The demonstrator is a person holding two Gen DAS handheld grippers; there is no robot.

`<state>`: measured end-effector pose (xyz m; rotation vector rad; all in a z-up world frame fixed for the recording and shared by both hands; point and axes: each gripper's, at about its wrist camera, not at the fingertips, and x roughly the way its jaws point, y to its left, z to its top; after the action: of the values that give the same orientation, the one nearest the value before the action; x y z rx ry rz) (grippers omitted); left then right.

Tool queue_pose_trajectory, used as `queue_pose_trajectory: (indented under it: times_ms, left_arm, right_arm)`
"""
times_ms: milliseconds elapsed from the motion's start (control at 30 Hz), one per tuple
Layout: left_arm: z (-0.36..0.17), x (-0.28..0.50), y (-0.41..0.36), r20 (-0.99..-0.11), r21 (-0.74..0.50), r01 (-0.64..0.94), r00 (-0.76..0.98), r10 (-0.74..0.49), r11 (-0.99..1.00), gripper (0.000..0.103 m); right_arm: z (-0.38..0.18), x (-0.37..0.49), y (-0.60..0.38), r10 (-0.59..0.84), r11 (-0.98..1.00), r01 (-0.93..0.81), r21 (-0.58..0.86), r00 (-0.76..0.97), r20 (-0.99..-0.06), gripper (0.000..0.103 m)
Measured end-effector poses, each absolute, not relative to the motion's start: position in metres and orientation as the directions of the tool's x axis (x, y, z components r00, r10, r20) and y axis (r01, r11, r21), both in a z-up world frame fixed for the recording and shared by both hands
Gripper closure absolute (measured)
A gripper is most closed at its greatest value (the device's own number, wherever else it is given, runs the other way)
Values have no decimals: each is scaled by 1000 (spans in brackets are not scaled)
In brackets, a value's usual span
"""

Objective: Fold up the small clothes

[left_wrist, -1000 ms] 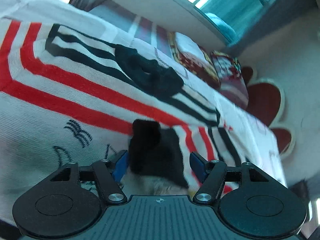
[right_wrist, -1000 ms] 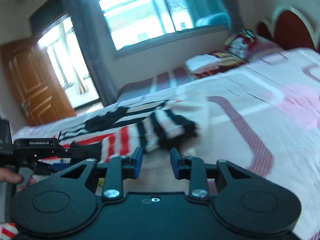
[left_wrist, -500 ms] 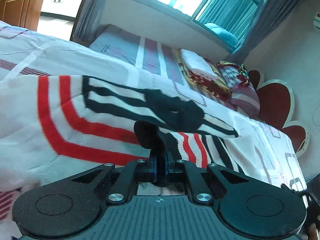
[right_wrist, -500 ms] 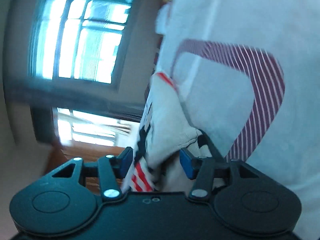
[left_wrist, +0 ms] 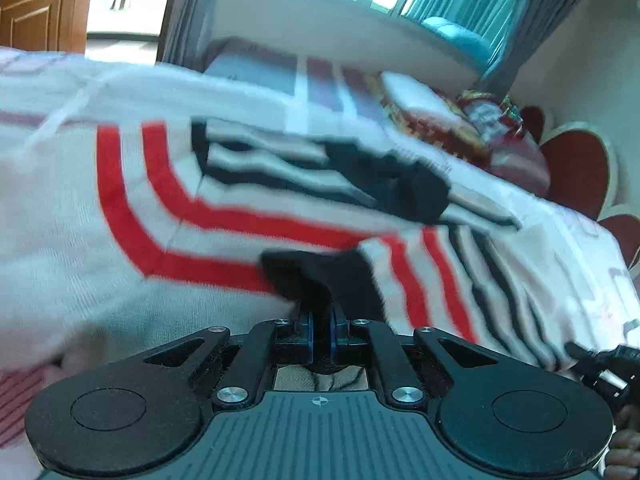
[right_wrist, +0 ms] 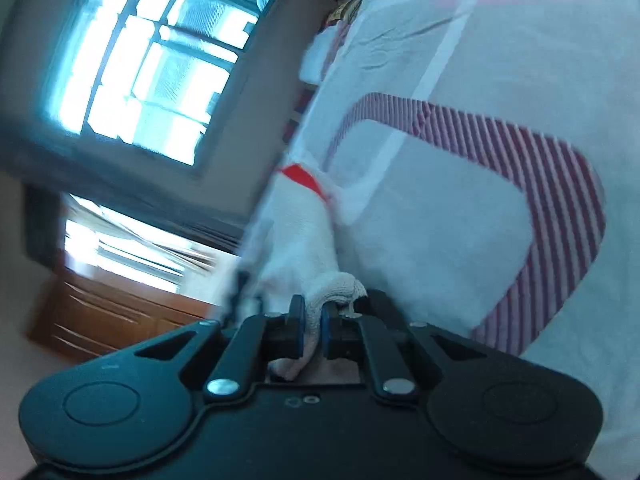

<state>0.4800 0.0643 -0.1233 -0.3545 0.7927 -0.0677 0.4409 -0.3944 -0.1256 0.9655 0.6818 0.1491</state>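
Right hand-held gripper (right_wrist: 310, 330) just closed, pinching sweater (right_wrist: 304, 240)

Ahead of the left tongs (left_wrist: 320, 334) the striped sweater (left_wrist: 240, 208) covers most of the bed (left_wrist: 580, 248), its black collar (left_wrist: 404, 188) bunched up — no bare passage there. Far right, pillows (left_wrist: 460, 128) and the headboard (left_wrist: 572, 168) block the way. Beside the right tongs (right_wrist: 309, 330), the bedspread (right_wrist: 460, 220) lies bare and smooth — room to pass, with only the sweater's white edge (right_wrist: 296, 232) on the left.
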Motion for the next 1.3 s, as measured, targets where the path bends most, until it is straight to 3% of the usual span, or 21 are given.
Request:
queue_pose_trajectory:
  times_ms: [33,167,333,500,633,833,867,900,933,1000,1100,1133,1200,1267,1300]
  left_arm:
    - [-123,480,64,-683,-332,-70,706,-189,941,96]
    - [-119,479,62,-686,-313,-53,703,-187,948,96]
    - [-118,473,67,-659,-358,-60,723,-207,932,96]
    - [-104,459,66,-620,-375,-50,755,-210,926,96]
    - [-121,466,65,-686,-340,-70,701,-196,938,96]
    - [-118,465,65,-677,-332,-47,707,-204,942,95]
    - [-117,465,67,-674,-337,-52,710,-202,940,89]
    - [-116,465,69,-667,-337,-61,720,-193,940,69]
    - [-114,466,71,-655,-328,-66,734,-177,942,49]
    - [-111,472,74,-649,-309,-71,745,-156,948,45]
    - [-115,482,75,-657,-335,-74,733,-177,939,45]
    - [-116,484,73,-662,-321,-74,731,-167,944,56]
    - [-119,484,68,-678,-246,-96,729,-100,965,92]
    - [-121,482,73,-669,-291,-110,733,-120,950,95]
    - [-122,481,72,-668,-275,-105,735,-112,956,95]
  right_arm:
    - [-129,447,-392,400,607,205,768,757,-517,97]
    - [-116,447,-399,433,638,145,756,744,-509,88]
    - [-70,439,-383,385,821,-46,569,781,-492,77]
    - [-57,453,-393,374,831,-54,553,792,-484,76]
    - [-62,454,-397,350,847,-46,529,798,-491,76]
    - [-80,494,-389,314,881,-56,470,812,-491,79]
    - [-85,504,-386,312,884,-52,465,807,-502,74]
    - [-89,513,-387,308,879,-40,475,808,-503,70]
    - [-92,520,-388,298,873,-22,487,815,-498,58]
    - [-94,535,-392,297,861,-12,508,824,-483,52]
    - [-96,560,-399,352,828,-23,560,799,-488,54]
    - [-98,568,-400,363,822,-19,570,788,-497,55]
    - [-100,581,-398,390,817,-33,576,767,-509,60]
    - [-102,591,-390,440,823,-79,562,715,-543,93]
    - [-101,591,-384,409,860,-95,501,715,-567,93]
